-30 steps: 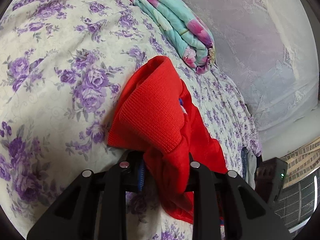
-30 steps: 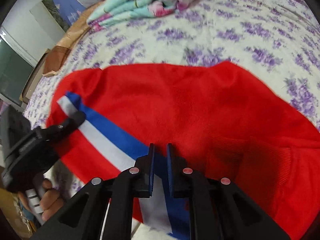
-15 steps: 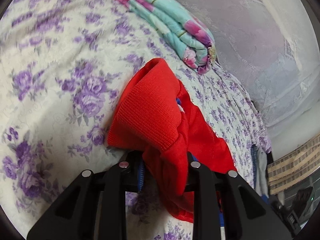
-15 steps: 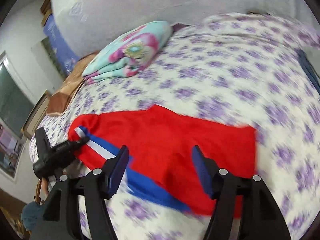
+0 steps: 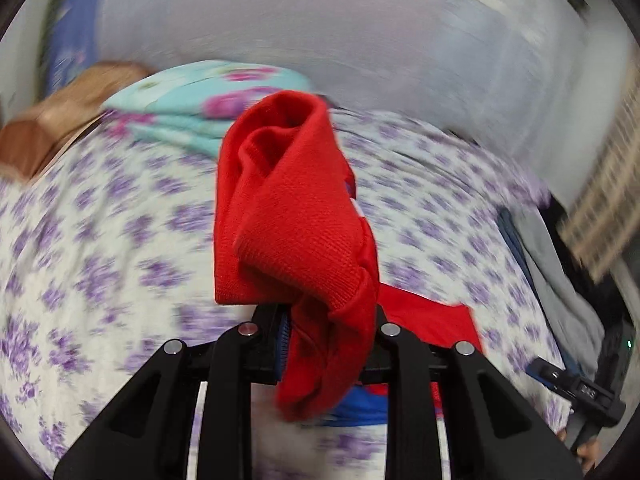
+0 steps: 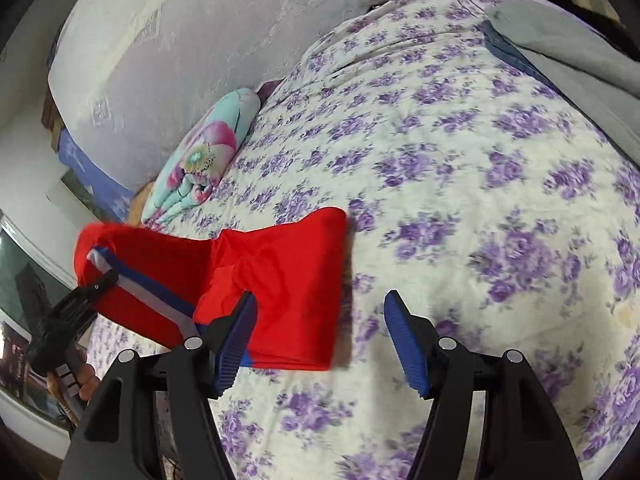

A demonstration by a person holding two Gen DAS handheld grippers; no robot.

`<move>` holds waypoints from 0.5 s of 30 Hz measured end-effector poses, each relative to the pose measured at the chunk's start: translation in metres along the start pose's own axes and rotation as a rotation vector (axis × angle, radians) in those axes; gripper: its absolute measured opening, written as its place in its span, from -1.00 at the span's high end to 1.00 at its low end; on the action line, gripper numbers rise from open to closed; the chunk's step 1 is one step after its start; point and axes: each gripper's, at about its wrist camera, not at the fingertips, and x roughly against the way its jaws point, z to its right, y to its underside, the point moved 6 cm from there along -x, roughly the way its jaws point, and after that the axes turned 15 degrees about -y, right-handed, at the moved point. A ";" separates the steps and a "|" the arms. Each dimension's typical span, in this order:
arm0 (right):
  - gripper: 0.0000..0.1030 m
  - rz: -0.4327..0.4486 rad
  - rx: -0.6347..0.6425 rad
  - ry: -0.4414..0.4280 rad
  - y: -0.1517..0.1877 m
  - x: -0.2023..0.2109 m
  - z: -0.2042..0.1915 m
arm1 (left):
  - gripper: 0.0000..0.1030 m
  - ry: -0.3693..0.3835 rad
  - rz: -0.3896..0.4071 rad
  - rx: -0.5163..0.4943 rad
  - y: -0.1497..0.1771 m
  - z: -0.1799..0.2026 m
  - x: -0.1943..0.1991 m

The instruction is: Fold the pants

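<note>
Red pants (image 6: pixel 280 280) with a blue and white side stripe lie partly on the flowered bedsheet (image 6: pixel 460 184). One end hangs raised at the left, where my left gripper (image 6: pixel 100 284) pinches it. In the left wrist view that bunched red end (image 5: pixel 292 216) fills the middle, with my left gripper (image 5: pixel 326 320) shut on it above the bed. My right gripper (image 6: pixel 320 300) stands open just over the near edge of the flat part of the pants, its blue pads (image 6: pixel 236 332) holding nothing.
A folded turquoise floral blanket (image 6: pixel 200 152) lies against the wall at the far side. Grey and blue garments (image 6: pixel 560 48) are piled at the bed's right end. A brown pillow (image 5: pixel 52 120) sits at the far left. The person's hand (image 6: pixel 80 380) holds the left gripper's handle.
My right gripper let go of the striped edge, opened wide and pulled away to the right. My left gripper lifted its red end off the bed and rolled, still gripping it.
</note>
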 end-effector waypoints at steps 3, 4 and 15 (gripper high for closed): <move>-0.29 0.017 -0.002 -0.008 0.003 0.015 0.008 | 0.59 0.047 -0.038 -0.080 0.009 0.050 -0.007; -0.29 0.024 -0.005 -0.008 0.004 0.021 0.012 | 0.59 0.069 -0.066 -0.116 0.017 0.071 -0.013; -0.29 0.030 -0.061 -0.004 0.015 0.034 0.046 | 0.16 0.113 -0.266 -0.357 0.092 0.147 -0.061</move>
